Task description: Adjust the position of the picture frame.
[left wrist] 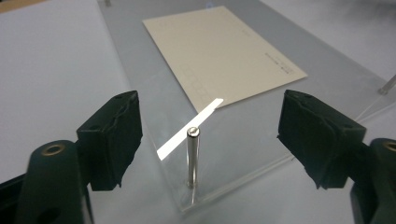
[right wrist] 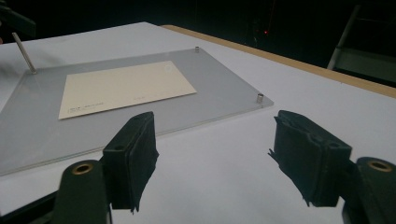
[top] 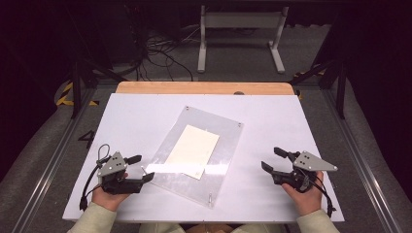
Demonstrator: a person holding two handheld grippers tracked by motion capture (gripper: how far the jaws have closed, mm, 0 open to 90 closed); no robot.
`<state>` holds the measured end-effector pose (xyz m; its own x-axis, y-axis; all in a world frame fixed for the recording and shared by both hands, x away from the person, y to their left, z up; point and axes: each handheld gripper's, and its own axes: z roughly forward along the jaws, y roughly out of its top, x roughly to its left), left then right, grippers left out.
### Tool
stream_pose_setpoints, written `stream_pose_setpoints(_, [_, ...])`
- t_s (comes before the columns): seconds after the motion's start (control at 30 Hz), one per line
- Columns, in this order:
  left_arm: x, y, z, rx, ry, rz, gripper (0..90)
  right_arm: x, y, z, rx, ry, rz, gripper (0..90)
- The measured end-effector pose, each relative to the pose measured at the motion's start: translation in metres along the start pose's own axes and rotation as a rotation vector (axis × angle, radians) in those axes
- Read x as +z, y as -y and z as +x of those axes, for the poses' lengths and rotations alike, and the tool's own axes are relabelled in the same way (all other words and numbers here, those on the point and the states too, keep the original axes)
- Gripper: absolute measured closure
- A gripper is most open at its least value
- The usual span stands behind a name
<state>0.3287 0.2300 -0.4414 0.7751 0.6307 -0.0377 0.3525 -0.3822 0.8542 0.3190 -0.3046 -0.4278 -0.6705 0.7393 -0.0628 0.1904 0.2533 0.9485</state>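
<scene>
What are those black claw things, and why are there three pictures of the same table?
A person holds a pinching tool in each hand: the left gripper and the right gripper. One camera looks down from above; the other two ride on the tools, so you see their black jaws up close. On the white table lies a clear plastic sheet with a cream card on it. The left tool's jaws stand open on either side of a small metal pin at the sheet's corner. Nothing is held.

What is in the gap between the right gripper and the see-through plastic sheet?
Nothing: just bare white table top lies between the right gripper and the clear plastic sheet, as the high view and the right gripper view both show.
</scene>
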Motion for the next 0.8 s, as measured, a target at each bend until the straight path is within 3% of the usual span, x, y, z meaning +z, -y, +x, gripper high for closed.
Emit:
stream_pose_setpoints(0.2, [0.0041,0.0024,0.0016,-0.008,-0.009,0.062,41.0,-0.0002,0.0001,0.0,0.003,-0.004,0.005,30.7])
stream_pose_setpoints(0.4, [0.0062,0.0044,0.0052,-0.046,-0.011,0.107,60.7,-0.0001,0.0003,-0.0003,0.004,-0.005,0.008,31.2])
stream_pose_setpoints(0.6, [0.0057,0.0044,0.0066,-0.036,-0.014,0.132,82.7,0.0,0.0006,-0.0005,0.006,-0.002,0.012,31.3])
stream_pose_setpoints(0.7, [0.0057,0.003,0.0055,-0.019,-0.023,0.14,84.1,0.0,0.0007,-0.0006,0.005,-0.002,0.012,31.5])
stream_pose_setpoints(0.8, [0.0049,0.0013,0.0052,-0.027,-0.02,0.137,84.4,-0.0001,0.0008,-0.0006,0.004,-0.003,0.012,32.0])
